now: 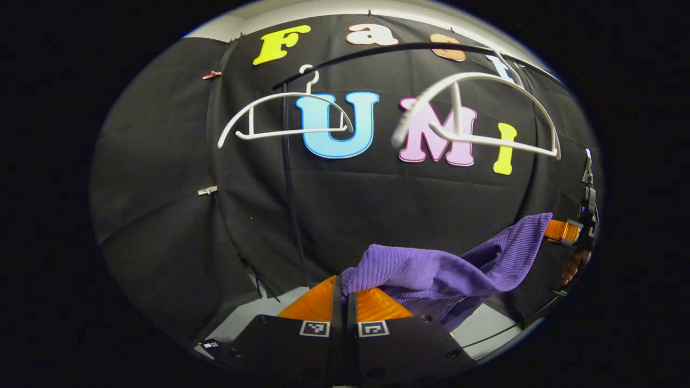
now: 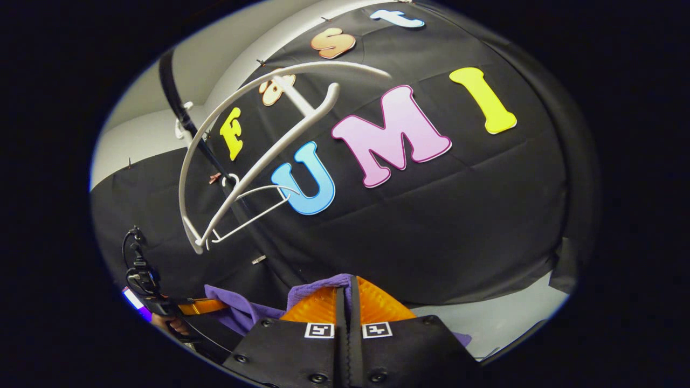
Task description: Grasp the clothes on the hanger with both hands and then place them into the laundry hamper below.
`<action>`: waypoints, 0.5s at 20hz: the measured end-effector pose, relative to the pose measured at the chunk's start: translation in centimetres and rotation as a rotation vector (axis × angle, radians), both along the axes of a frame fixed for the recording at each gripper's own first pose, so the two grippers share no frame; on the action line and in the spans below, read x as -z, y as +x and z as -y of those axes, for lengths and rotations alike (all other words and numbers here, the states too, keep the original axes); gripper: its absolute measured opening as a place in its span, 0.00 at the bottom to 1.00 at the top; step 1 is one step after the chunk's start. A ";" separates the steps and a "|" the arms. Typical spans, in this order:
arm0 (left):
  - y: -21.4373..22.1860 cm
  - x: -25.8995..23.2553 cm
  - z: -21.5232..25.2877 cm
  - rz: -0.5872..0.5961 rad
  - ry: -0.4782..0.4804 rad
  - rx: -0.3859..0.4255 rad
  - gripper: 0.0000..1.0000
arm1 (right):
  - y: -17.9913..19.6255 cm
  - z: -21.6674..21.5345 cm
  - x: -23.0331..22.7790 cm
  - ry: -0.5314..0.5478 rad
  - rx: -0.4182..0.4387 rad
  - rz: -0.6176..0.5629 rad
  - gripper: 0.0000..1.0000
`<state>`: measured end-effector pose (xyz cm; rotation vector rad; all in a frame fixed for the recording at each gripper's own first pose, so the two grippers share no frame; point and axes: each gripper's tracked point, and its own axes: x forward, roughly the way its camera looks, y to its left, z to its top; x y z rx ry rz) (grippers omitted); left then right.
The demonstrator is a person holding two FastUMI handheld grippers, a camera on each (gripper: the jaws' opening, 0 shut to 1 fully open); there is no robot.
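**A:** What did the left tongs (image 1: 345,293) have?

**B:** In the left gripper view they were drawn almost fully together, only a thin slit between the fingers, with an edge of the purple ribbed garment (image 1: 431,267) caught at their tips. The cloth ran from there up and across to the right tongs (image 1: 563,230), which appeared at the far side of that view with a hand (image 1: 574,267) behind them, gripping the garment's other end.

**A:** And the right tongs up close?

**B:** In the right gripper view the right tongs (image 2: 349,293) were likewise nearly closed, a fold of the purple cloth (image 2: 318,285) pinched over their tips. The left tongs (image 2: 202,306) showed low at the side, holding the same garment.

**A:** Where was the garment hanging, then?

**B:** It was off the hangers, stretched in the air between the two tongs. Two white hangers, one farther off (image 1: 285,116) and one nearer (image 1: 485,116), hung bare on a dark rail (image 1: 388,49) above it, before the black cloth wall.
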<state>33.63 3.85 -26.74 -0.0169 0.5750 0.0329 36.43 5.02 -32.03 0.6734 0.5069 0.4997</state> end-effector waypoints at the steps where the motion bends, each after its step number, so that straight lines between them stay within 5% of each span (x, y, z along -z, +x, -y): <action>1: -0.3 0.5 1.1 -0.009 -0.013 0.020 0.05 | -0.9 -0.5 0.3 0.010 -0.005 -0.020 0.04; 10: -1.8 -3.6 11.4 0.037 -0.126 0.191 0.05 | -7.3 -4.6 -4.9 0.051 -0.082 -0.013 0.04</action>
